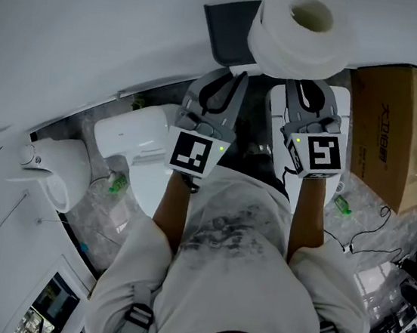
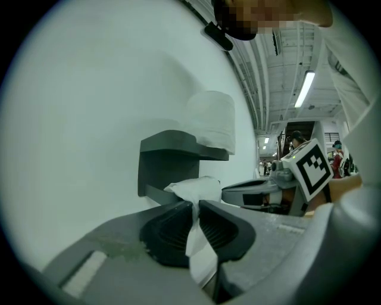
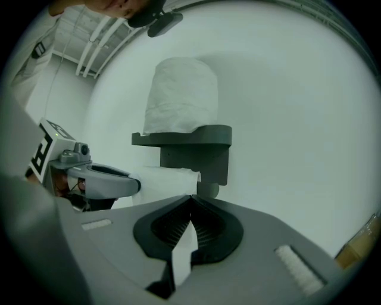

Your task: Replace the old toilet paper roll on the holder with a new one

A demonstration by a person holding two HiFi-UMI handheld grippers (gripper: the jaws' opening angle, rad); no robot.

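A full white toilet paper roll [image 1: 303, 26] stands upright on the shelf of the dark grey wall holder [image 3: 190, 140]. Under that shelf the old roll's paper [image 3: 169, 179] hangs on the holder's bar. In the left gripper view the same paper [image 2: 193, 187] bunches just ahead of my left gripper [image 2: 195, 205], whose pads pinch a loose white sheet of it. My right gripper [image 3: 190, 198] is shut on a strip of paper that trails down between its pads. Both grippers [image 1: 224, 76] [image 1: 310, 88] point at the wall side by side beneath the holder.
A white toilet [image 1: 132, 137] stands low at the left, with another white fixture [image 1: 56, 168] beyond it. A cardboard box [image 1: 397, 126] sits at the right, and cables and equipment [image 1: 404, 302] lie on the floor below it. The white wall [image 1: 98, 18] is directly ahead.
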